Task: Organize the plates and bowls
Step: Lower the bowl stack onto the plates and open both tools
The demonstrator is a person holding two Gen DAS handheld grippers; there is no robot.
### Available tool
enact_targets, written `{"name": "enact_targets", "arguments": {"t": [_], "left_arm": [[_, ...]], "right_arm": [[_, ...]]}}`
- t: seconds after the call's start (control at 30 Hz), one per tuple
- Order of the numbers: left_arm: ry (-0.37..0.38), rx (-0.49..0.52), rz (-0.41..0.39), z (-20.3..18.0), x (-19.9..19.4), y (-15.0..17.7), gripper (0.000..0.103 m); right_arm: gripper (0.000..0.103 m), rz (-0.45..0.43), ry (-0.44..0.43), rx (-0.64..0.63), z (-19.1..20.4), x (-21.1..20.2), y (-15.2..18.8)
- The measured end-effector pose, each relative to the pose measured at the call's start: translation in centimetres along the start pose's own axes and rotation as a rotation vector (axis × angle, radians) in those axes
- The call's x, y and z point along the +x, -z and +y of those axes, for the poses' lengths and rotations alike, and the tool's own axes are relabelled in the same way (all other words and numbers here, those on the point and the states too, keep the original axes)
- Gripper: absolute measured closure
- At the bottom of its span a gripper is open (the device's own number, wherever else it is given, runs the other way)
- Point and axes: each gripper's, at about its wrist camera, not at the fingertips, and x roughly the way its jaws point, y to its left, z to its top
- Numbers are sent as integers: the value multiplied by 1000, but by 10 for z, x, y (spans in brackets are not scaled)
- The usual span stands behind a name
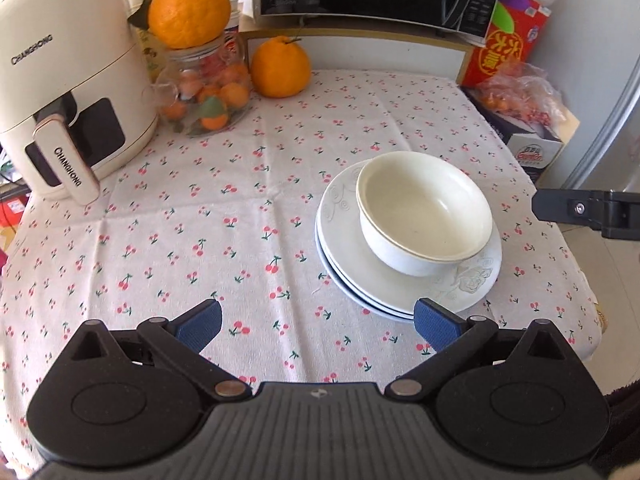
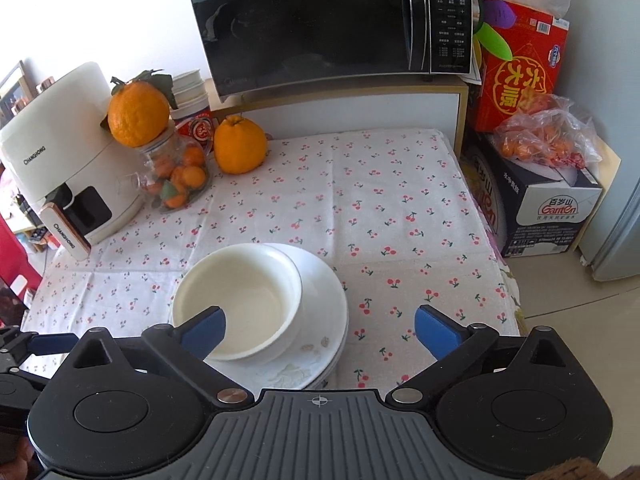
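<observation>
The bowl sits on the stack of plates on the cherry-print cloth. In the left wrist view the stack lies at about 1 o'clock from the left gripper, its near rim just by the right pad. That gripper's jaws stand wide apart with only cloth between them. In the right wrist view the bowl lies at about 10 o'clock from the right gripper, whose left pad overlaps the bowl's rim; contact cannot be told. Its jaws gape wide too, clamping nothing.
</observation>
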Motion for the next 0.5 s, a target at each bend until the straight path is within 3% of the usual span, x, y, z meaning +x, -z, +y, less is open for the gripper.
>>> {"name": "enact_targets", "arguments": {"t": [0.17, 0.37, 0.5], "left_arm": [[-35, -40, -2, -5, -11, 4, 1], [-118, -7, -50, -17, -22, 4, 1], [-131, 6, -56, -21, -22, 3, 1]], "right_arm": [[0, 18, 3, -27, 12, -13, 13], [0, 33, -3, -51, 18, -16, 21], [0, 34, 8, -58, 19, -16, 22]]}}
